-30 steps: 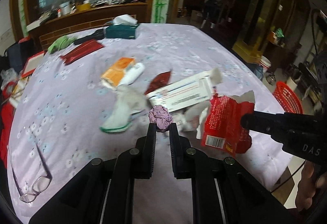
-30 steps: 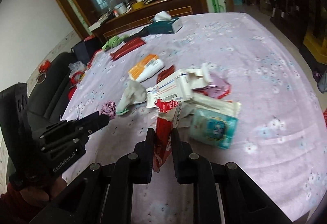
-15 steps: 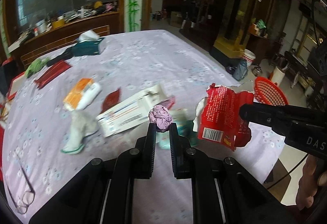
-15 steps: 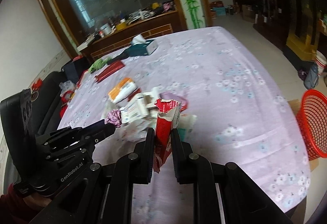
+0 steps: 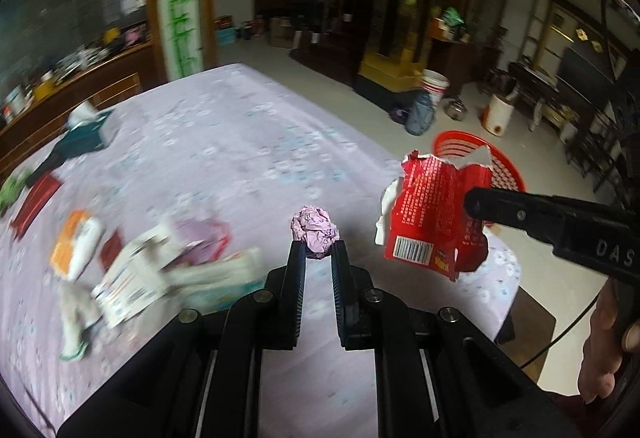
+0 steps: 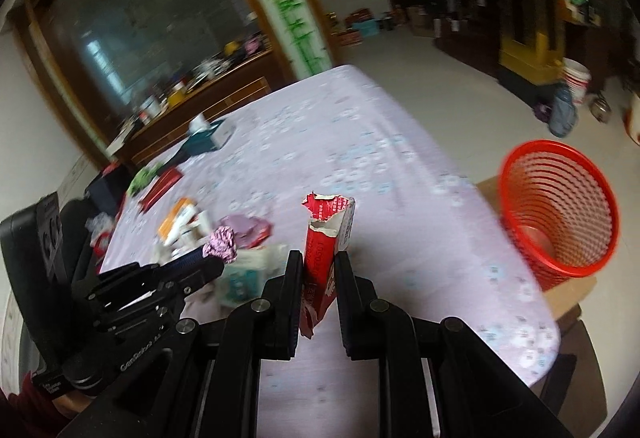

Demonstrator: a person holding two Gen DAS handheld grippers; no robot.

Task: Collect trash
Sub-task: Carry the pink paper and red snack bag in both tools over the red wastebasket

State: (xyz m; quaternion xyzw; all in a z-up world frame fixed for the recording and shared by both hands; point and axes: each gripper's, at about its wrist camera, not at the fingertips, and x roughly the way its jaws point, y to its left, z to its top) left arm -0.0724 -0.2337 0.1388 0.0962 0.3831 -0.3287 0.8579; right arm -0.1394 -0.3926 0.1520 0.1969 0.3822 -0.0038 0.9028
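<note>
Lilac floral cloth covers the bench, which stands in a large room with a tiled floor; both views are blurred.

Left claw: closed on a crumpled pink paper ball, held at the fingertips above the near part of the bench. The right wrist view shows the same ball at the tip of the left claw, at the left of the frame.

Right claw: closed on a torn red wrapper, which stands upright between the fingers with its ragged open end uppermost. In the left wrist view the wrapper hangs from the right claw over the bench's right edge, barcode at its lower left. A hand grips that tool's handle at the lower right.

Red mesh basket: on the floor just off the bench's right edge, upright, mouth open. In the left wrist view the basket sits directly behind the wrapper.

Remaining trash on the bench, left of the claws: a white carton, an orange-and-white packet and a pale rag, lying close together. A teal tissue box sits at the far left edge, well apart from them.
</note>
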